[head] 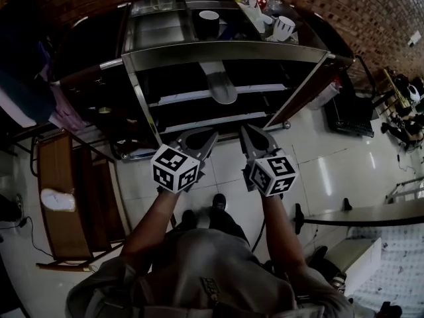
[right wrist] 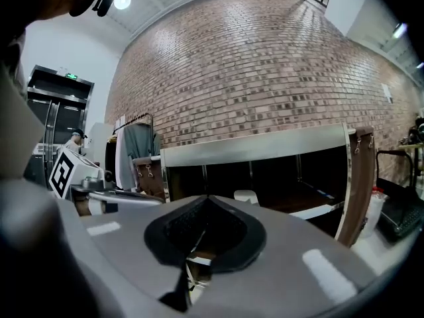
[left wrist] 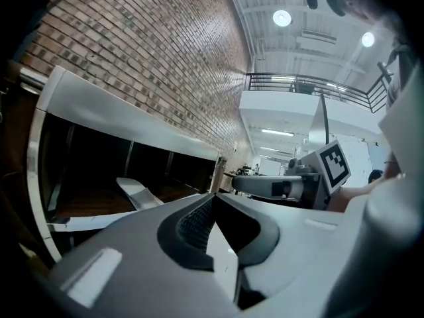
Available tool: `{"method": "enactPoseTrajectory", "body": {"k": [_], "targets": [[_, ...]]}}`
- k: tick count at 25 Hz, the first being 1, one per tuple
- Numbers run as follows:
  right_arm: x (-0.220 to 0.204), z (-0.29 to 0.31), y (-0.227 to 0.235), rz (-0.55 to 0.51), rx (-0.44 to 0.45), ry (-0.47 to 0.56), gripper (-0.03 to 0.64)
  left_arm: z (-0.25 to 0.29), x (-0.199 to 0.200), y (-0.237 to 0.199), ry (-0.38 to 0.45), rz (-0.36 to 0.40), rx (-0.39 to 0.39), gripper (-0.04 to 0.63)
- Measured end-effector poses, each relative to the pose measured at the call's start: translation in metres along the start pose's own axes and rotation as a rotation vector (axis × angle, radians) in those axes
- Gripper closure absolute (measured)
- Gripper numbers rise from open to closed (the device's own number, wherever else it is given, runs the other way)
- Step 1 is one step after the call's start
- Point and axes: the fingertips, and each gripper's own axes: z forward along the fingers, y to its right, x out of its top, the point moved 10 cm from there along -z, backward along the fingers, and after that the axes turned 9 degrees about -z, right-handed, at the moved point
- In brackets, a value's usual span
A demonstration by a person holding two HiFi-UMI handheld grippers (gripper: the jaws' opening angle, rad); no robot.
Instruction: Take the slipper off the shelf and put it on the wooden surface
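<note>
A pale grey slipper (head: 219, 85) lies on the middle shelf of the metal shelf unit (head: 225, 53), its toe pointing toward me. In the left gripper view the slipper (left wrist: 139, 192) sits left of the jaws; in the right gripper view only a pale bit of the slipper (right wrist: 246, 196) peeks above them. My left gripper (head: 211, 136) and right gripper (head: 245, 130) hover side by side in front of the lower shelves, short of the slipper. Both are shut and empty, as the left gripper (left wrist: 213, 196) and right gripper (right wrist: 207, 197) show in their own views.
A low wooden rack (head: 66, 171) stands on the floor at the left, with a white slipper (head: 57, 199) on it. The top shelf holds a dark cup (head: 209, 22), a white mug (head: 283, 26) and a jar (head: 162, 2). A table edge (head: 371, 214) is at the right.
</note>
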Motion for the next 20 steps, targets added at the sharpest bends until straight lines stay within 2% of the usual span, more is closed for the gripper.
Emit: {"method": "enactPoseTrajectory", "body": {"k": [2, 7, 12, 20], "targets": [[-0.002, 0.02, 0.016, -0.016, 0.015, -0.008, 0.617, 0.015, 0.004, -0.012, -0.003, -0.002, 0.022, 0.592], [-0.005, 0.068, 0.057, -0.143, 0.062, -0.038, 0.617, 0.056, 0.008, -0.044, 0.003, -0.007, 0.119, 0.592], [-0.012, 0.103, 0.103, -0.143, 0.132, -0.059, 0.617, 0.096, 0.018, -0.059, 0.006, -0.011, 0.209, 0.592], [-0.036, 0.155, 0.136, -0.135, 0.223, -0.148, 0.617, 0.126, 0.024, -0.085, -0.003, -0.037, 0.317, 0.592]]}}
